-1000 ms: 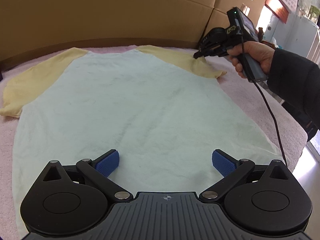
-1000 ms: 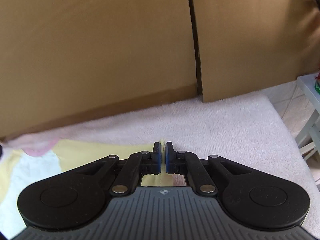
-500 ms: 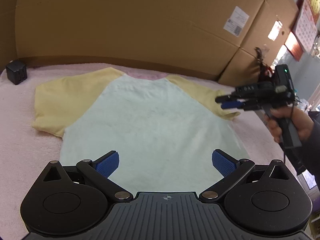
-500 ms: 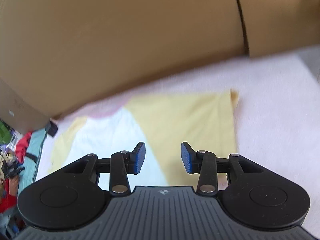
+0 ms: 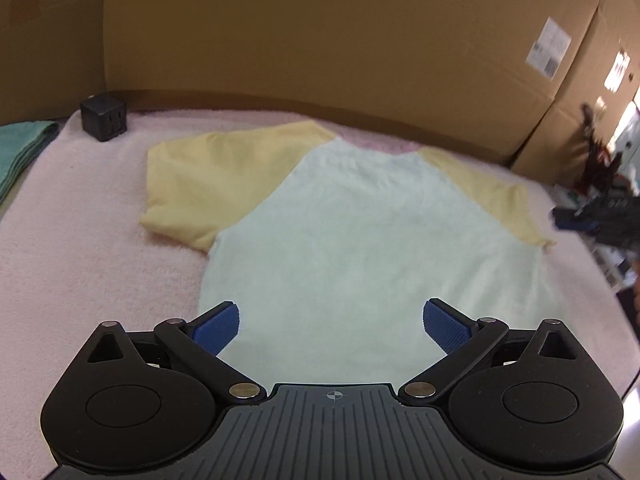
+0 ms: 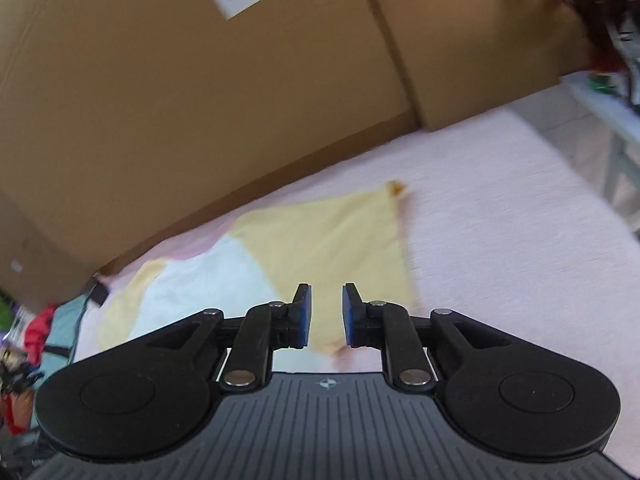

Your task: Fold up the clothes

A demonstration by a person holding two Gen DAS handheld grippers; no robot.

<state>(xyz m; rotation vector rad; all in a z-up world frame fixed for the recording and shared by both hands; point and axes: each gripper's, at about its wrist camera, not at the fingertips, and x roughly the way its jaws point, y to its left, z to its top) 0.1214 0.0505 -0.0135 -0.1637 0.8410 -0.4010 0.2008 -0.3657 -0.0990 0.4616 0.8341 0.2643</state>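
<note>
A pale T-shirt (image 5: 372,232) with yellow sleeves lies flat on the pink towel-covered surface (image 5: 80,264), neck toward the cardboard wall. My left gripper (image 5: 331,322) hovers over its lower hem, open wide, nothing between the blue pads. The right gripper (image 5: 592,220) shows blurred at the right edge, just off the right sleeve (image 5: 500,200). In the right wrist view my right gripper (image 6: 325,314) hangs above the yellow sleeve (image 6: 340,240); its jaws are closing with a narrow gap and no cloth between them.
Large cardboard boxes (image 5: 320,40) wall off the far side. A small black cube (image 5: 103,123) sits at the back left corner beside folded teal cloth (image 5: 20,148). Cluttered items and a white stand (image 6: 616,128) lie beyond the right edge.
Both views have pulled back and turned, showing more of the shirt. The right gripper let go of the sleeve, opened, then narrowed again. The left gripper stayed open.
</note>
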